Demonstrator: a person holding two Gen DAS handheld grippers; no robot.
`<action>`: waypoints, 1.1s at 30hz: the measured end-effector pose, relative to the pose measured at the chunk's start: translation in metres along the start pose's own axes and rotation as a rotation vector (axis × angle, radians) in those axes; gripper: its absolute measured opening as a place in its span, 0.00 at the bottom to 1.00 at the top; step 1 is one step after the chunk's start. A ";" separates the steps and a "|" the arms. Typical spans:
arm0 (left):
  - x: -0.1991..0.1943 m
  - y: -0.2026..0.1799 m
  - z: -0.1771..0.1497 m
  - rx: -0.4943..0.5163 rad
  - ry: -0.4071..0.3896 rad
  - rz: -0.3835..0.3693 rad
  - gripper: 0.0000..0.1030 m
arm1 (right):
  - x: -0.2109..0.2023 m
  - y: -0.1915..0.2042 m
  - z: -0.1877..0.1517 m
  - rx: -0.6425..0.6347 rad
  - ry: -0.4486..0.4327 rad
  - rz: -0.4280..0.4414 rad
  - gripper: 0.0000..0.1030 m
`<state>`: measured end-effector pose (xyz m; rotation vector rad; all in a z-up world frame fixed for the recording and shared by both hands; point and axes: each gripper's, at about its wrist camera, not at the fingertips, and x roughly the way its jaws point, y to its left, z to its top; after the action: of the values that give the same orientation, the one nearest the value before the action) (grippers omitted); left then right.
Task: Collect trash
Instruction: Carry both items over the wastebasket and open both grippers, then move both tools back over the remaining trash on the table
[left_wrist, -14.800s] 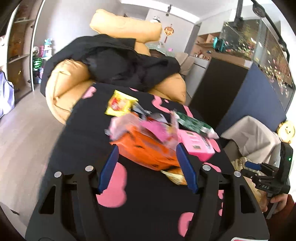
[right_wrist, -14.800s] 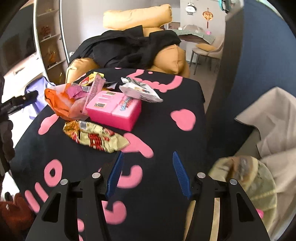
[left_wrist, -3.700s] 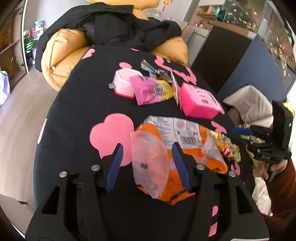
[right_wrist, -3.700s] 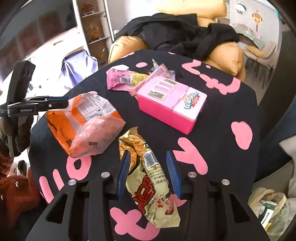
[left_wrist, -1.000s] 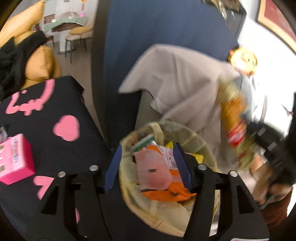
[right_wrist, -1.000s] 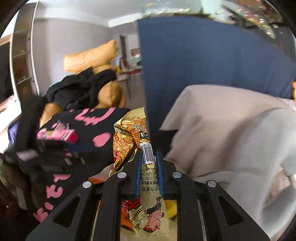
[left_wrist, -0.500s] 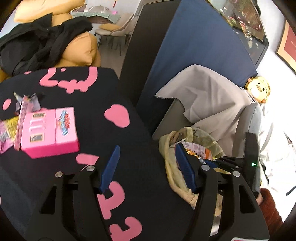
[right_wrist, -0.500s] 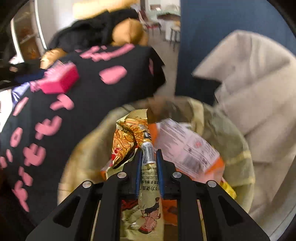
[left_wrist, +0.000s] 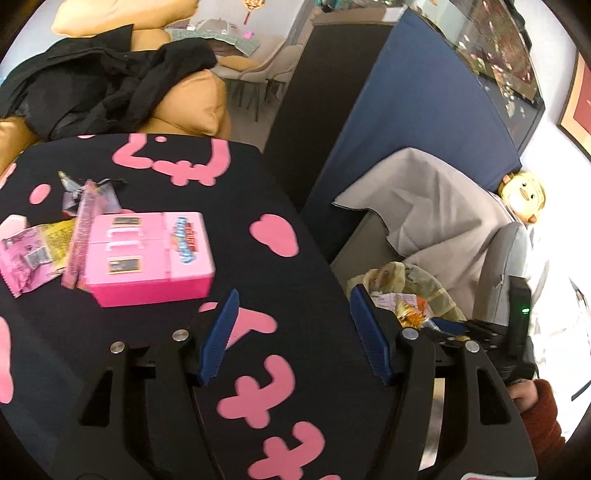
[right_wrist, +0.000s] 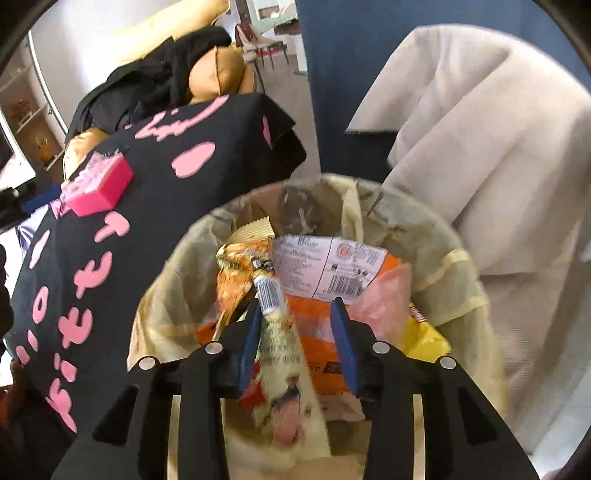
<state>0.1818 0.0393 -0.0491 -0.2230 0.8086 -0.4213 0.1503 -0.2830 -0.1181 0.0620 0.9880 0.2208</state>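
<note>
My right gripper (right_wrist: 297, 314) is open right above the lined trash bin (right_wrist: 454, 258). The yellow-orange noodle wrapper (right_wrist: 273, 325) lies loose between its fingers, dropping onto the orange snack bag (right_wrist: 325, 273) in the bin. My left gripper (left_wrist: 291, 325) is open and empty over the black table (left_wrist: 155, 332) near its right edge. On the table lie a pink box (left_wrist: 147, 254), a pink wrapper (left_wrist: 26, 254), a yellow wrapper (left_wrist: 55, 229) and a silver wrapper (left_wrist: 74, 192). The bin (left_wrist: 439, 291) and the right gripper (left_wrist: 454, 326) also show at the right of the left wrist view.
A grey sofa with a beige blanket (left_wrist: 436, 210) stands behind the bin. A blue partition (left_wrist: 406, 110) rises beyond the table. An orange armchair with black clothes (left_wrist: 110, 85) stands at the table's far side. The pink box (right_wrist: 99, 184) also shows in the right wrist view.
My right gripper has opened and let go of the noodle wrapper over the bin. My left gripper has swung a little further left over the table, away from the bin.
</note>
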 end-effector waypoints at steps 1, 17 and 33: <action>-0.002 0.003 0.000 -0.003 -0.005 0.005 0.58 | -0.006 0.000 0.002 0.003 -0.011 -0.009 0.35; -0.080 0.114 -0.013 -0.122 -0.173 0.118 0.59 | -0.071 0.049 0.027 -0.069 -0.170 -0.014 0.36; -0.087 0.197 -0.004 -0.025 -0.163 0.191 0.64 | 0.025 0.214 0.113 -0.228 -0.153 0.146 0.36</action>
<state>0.1807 0.2545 -0.0640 -0.1985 0.6679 -0.2101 0.2236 -0.0631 -0.0436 -0.0564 0.8018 0.4549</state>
